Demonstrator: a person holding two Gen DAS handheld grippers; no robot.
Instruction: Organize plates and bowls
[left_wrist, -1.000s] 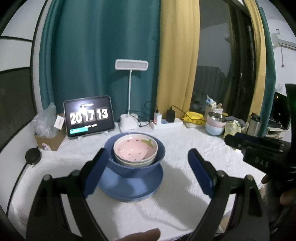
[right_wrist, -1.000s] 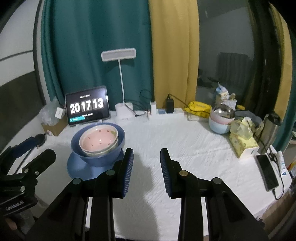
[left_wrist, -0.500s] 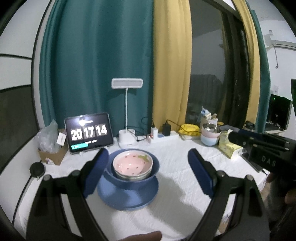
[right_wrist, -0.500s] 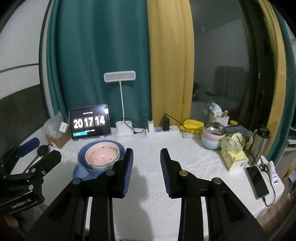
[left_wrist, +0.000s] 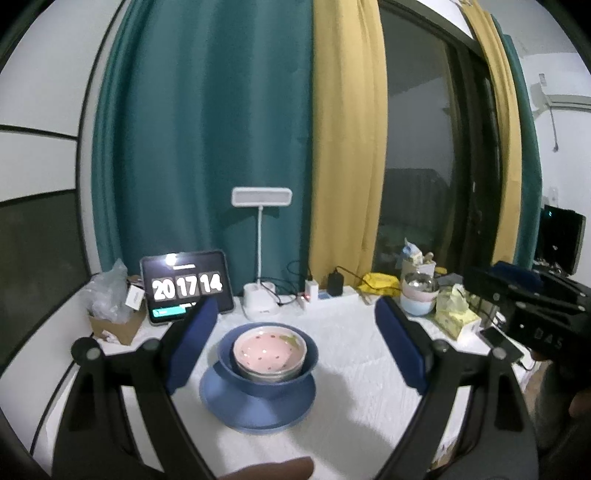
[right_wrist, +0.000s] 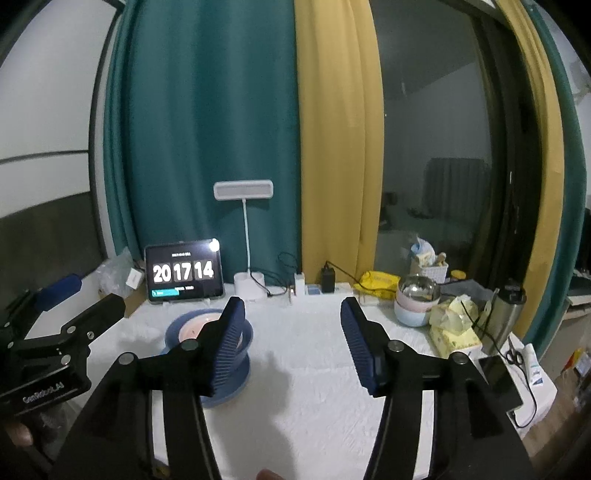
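Observation:
A pink spotted bowl (left_wrist: 269, 349) sits nested inside a dark blue bowl (left_wrist: 267, 380), which stands on a blue plate (left_wrist: 255, 410) on the white table. The stack also shows in the right wrist view (right_wrist: 177, 334), partly hidden by my right gripper's left finger. My left gripper (left_wrist: 293, 349) is open and empty, held back from the stack with its fingers either side of it in view. My right gripper (right_wrist: 291, 341) is open and empty, to the right of the stack and above the table.
A tablet clock (left_wrist: 186, 290) and a white desk lamp (left_wrist: 260, 306) stand at the back. A power strip (left_wrist: 325, 293), stacked small bowls (left_wrist: 419, 295), tissue packs (right_wrist: 454, 328), a flask (right_wrist: 504, 317) and a phone (right_wrist: 500, 380) crowd the right side. A cardboard box (left_wrist: 114, 325) sits left.
Both grippers have pulled back and up from the table, so the stack looks smaller. My right gripper has opened from nearly closed to wide. My left gripper stays open.

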